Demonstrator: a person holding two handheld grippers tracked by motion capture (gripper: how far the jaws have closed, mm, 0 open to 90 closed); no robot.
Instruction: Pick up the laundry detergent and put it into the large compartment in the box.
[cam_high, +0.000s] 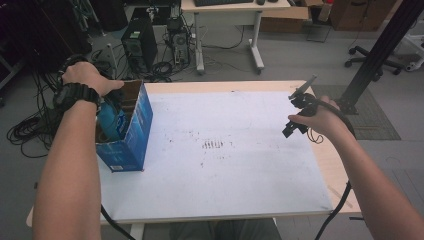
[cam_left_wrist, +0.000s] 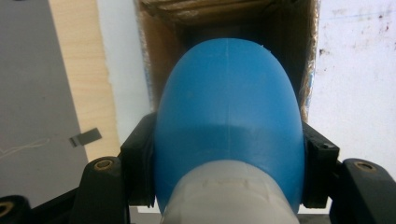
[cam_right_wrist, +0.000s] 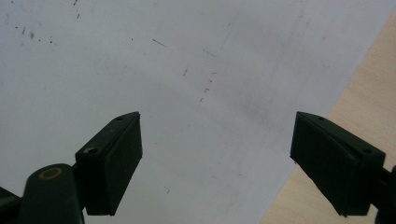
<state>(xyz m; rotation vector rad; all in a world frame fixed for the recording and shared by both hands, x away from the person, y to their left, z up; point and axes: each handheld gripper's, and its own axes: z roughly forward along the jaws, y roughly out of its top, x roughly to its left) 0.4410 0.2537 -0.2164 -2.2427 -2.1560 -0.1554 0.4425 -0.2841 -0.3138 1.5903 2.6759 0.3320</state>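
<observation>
A blue bottle (cam_left_wrist: 227, 121) with a grey-white cap end is clamped between both black pads of my left gripper (cam_left_wrist: 227, 163). Its rounded end points down into the open top of a blue cardboard box (cam_high: 131, 131), brown inside (cam_left_wrist: 289, 51). From the high view, the bottle (cam_high: 111, 122) sits partly inside that box at the table's left, under the left hand. My right gripper (cam_high: 299, 116) hangs over the right side of the white sheet (cam_high: 225, 150); its jaws (cam_right_wrist: 217, 163) stand wide apart with nothing between them.
The white sheet covers most of the wooden table (cam_high: 345, 185). Bare wood runs along the right edge (cam_right_wrist: 327, 196). Beyond the table's far edge are a computer tower (cam_high: 139, 42), cables on the floor, a desk and a black post (cam_high: 380, 50).
</observation>
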